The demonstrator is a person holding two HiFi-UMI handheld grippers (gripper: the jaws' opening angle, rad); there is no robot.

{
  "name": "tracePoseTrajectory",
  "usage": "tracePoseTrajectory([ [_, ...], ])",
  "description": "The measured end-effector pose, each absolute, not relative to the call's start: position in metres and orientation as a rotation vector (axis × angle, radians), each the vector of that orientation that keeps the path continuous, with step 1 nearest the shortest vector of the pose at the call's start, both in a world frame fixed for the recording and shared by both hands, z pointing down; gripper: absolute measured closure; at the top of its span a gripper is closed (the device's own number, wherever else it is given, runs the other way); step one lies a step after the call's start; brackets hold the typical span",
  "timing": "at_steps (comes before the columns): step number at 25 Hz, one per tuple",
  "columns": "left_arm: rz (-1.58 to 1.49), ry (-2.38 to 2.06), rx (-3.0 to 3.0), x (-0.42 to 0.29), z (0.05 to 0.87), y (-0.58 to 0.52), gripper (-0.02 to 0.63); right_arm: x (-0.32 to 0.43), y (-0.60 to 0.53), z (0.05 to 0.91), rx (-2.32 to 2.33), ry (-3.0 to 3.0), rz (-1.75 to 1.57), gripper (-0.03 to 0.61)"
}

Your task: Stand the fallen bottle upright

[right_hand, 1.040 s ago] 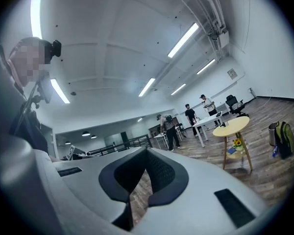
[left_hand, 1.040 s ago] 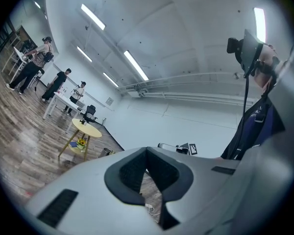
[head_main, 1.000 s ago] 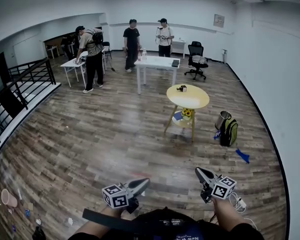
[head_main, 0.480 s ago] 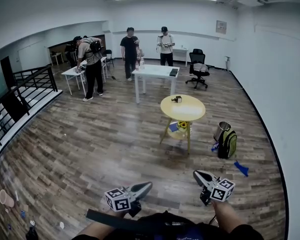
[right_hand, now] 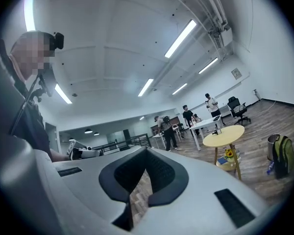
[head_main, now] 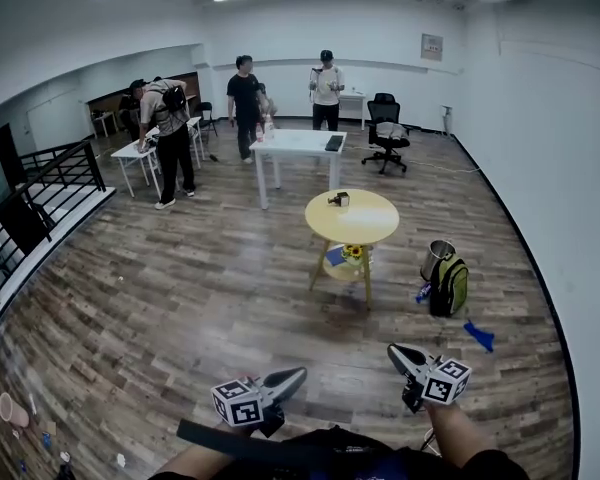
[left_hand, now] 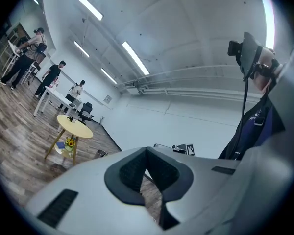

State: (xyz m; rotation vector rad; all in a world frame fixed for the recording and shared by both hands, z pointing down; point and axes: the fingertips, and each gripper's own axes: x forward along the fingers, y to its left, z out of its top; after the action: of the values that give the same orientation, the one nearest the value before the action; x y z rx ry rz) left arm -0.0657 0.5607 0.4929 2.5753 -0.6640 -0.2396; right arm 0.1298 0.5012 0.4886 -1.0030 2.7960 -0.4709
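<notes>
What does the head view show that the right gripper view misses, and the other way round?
Only the head view: a pink cup on the floor at lower left, and the right hand-held gripper from outside, with its marker cube.
Only the right gripper view: the person's head-mounted camera, and that gripper's jaws close up, shut with nothing between them.
Both: the round yellow table, the green backpack, the left hand-held gripper and the people by the white table.

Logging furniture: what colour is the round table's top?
Yellow; the round table top shows best in the head view.
</notes>
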Motion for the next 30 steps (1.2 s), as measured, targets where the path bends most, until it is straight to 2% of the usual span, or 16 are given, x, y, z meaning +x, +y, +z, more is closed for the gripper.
tracePoseTrajectory([
  [8, -0.271, -0.589, 2.585, -0.093, 0.498, 0.488, 0.604, 0.104, 0.441, 0.488, -1.077, 2.791, -0.451, 0.575],
  [23, -0.241, -0.519, 2.642, -0.249, 0.486, 0.332, 0.604, -0.042, 0.302, 0.470, -1.171, 2.727, -0.394, 0.575],
  [30, -0.250, -0.544, 2.595, -0.260, 0.495, 0.282, 0.604, -0.051, 0.249, 0.480, -1.165, 2.739, -0.447, 0.575],
])
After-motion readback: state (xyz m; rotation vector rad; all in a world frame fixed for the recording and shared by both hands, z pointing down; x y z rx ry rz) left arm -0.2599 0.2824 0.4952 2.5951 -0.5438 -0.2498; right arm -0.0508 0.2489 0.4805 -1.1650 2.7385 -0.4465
